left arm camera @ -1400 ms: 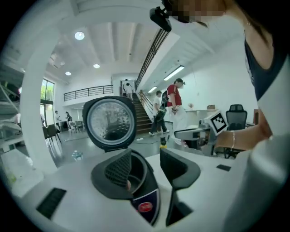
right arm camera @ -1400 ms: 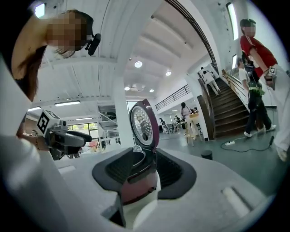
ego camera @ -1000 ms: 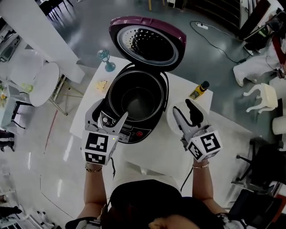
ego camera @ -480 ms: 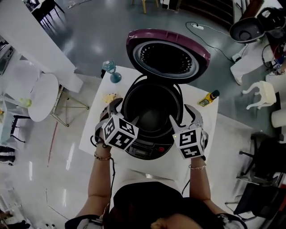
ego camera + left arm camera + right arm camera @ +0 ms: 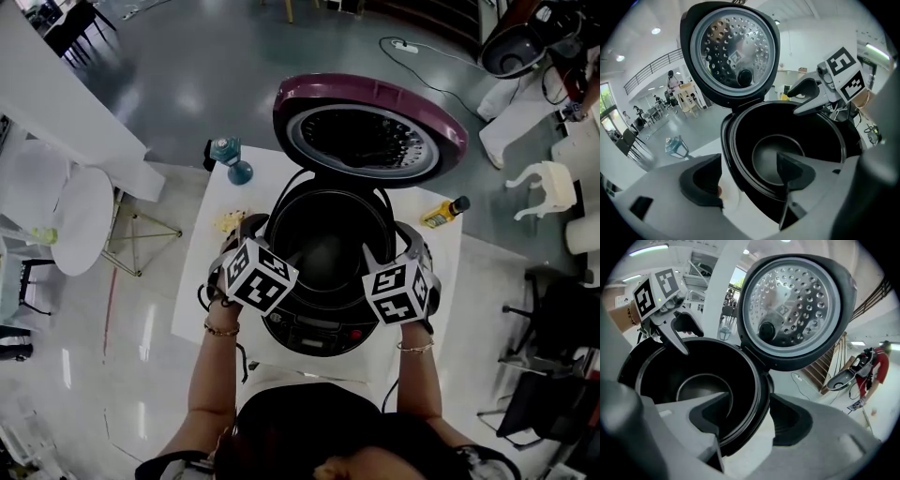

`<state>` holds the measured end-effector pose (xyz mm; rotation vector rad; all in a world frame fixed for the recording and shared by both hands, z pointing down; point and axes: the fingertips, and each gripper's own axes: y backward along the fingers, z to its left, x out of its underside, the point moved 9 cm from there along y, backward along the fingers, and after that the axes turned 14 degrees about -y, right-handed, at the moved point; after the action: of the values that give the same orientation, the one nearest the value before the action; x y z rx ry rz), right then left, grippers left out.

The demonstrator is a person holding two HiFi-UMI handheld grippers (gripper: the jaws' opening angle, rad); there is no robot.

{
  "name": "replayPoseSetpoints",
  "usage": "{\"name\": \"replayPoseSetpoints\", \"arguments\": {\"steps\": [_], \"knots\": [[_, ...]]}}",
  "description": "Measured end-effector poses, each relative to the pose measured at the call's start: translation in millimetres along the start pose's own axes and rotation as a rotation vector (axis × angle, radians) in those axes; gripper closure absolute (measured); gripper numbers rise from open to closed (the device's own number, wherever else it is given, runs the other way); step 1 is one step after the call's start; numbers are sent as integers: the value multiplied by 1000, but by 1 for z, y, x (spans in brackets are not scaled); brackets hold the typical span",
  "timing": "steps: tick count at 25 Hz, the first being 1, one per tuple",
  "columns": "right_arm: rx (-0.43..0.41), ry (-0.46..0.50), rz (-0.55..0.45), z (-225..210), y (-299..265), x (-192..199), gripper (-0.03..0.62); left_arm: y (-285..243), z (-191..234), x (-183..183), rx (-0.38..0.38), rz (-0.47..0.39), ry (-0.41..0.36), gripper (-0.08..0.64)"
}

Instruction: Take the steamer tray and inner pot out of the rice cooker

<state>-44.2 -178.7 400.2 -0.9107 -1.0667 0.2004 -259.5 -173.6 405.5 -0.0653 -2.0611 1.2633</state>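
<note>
The rice cooker (image 5: 323, 330) stands open on the white tabletop (image 5: 200, 246), its lid (image 5: 370, 131) tipped up at the back. The dark inner pot (image 5: 328, 246) is seated in the body. No separate steamer tray can be made out inside it; the pot looks bare down to its round floor.

The step in hand looks like a two-sided grasp of the pot's rim for lifting. To do it well, each gripper probably needs to sink a little so that the pads bracket the pot's lip, not the cooker's own collar. Both should then close together on opposite points. The lift should go straight up and level, clear of the lid; an uneven pull could jam the pot.

The left hand-held gripper (image 5: 747, 176) straddles the pot's left rim, one jaw inside the bowl and the other outside. Its jaws are well apart and grip nothing. The right hand-held gripper (image 5: 750, 423) mirrors it on the right rim. Its jaws have just been opening; the rim stands between them, but the pads do not press on it.

Both forearms reach forward from the body, wrists pitched downward and marker cubes facing up.
</note>
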Motion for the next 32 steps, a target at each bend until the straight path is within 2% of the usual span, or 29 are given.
{"name": "replayPoseSetpoints", "arguments": {"steps": [6, 8, 11, 13, 17, 18, 20, 21, 26, 29, 32], "knots": [[33, 26, 50, 3, -19, -7, 339, -17, 8, 1, 43, 28, -35, 209], [62, 46, 74, 5, -25, -7, 339, -21, 12, 4, 26, 50, -45, 209], [118, 79, 109, 2, -34, -5, 339, -25, 22, 5, -26, 59, -4, 202], [133, 64, 115, -2, -39, -4, 339, -28, 27, 3, -48, 52, 27, 202], [156, 67, 124, -7, -48, -9, 340, -32, 35, 2, -33, 42, 61, 209], [158, 75, 127, -9, -50, -10, 355, -33, 35, 2, -23, 38, 76, 230], [148, 79, 133, -11, -50, -11, 359, -34, 34, 0, -22, 37, 105, 333], [139, 71, 133, -12, -49, -11, 360, -34, 33, -1, -32, 42, 113, 351], [69, -17, 88, -18, -37, -17, 396, -32, 34, -1, -49, 58, 133, 373], [48, -16, 61, -17, -31, -18, 422, -31, 35, -2, -41, 66, 142, 373], [15, -22, 37, -13, -27, -17, 509, -29, 35, -3, -46, 65, 148, 382]]}}
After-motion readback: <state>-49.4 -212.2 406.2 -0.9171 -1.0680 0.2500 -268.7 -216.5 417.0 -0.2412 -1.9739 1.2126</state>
